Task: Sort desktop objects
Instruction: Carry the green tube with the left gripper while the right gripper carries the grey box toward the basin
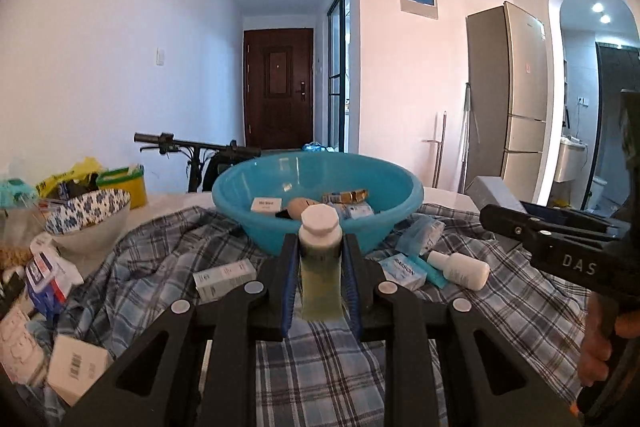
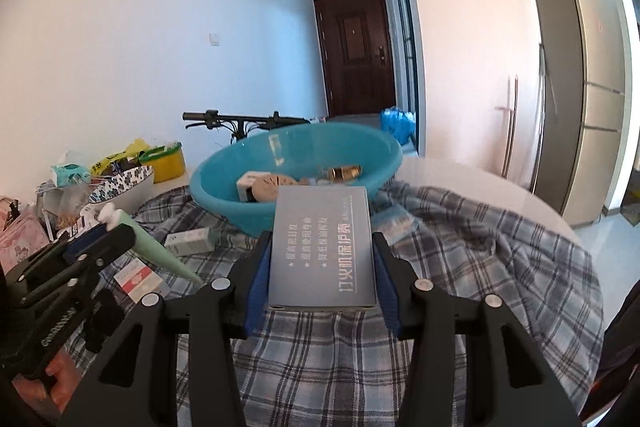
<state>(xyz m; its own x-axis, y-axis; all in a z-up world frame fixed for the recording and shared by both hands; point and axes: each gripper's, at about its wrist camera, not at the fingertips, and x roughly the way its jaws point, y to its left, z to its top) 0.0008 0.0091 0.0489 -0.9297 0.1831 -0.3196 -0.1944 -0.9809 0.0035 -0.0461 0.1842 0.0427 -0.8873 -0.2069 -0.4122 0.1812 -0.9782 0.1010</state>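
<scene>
Holding two things above the checked blue cloth (image 2: pixel 460 227): the left gripper (image 1: pixel 321 259) is clamped on a soft pale-green plastic tube with white cap (image 1: pixel 320 247), probably light and squeezable; the right gripper (image 2: pixel 322 267) pinches a stiff grey cardboard box (image 2: pixel 322 247) by its long sides, near the turquoise plastic basin (image 2: pixel 224 187).

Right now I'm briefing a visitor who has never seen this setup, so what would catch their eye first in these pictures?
The big turquoise basin in the middle of the plaid cloth, already holding small boxes and bits. Next, each gripper's load: the left gripper clamps a pale green tube with a white cap, and the right gripper holds a flat grey box with white lettering. Loose packets and a white bottle lie scattered on the cloth.
</scene>
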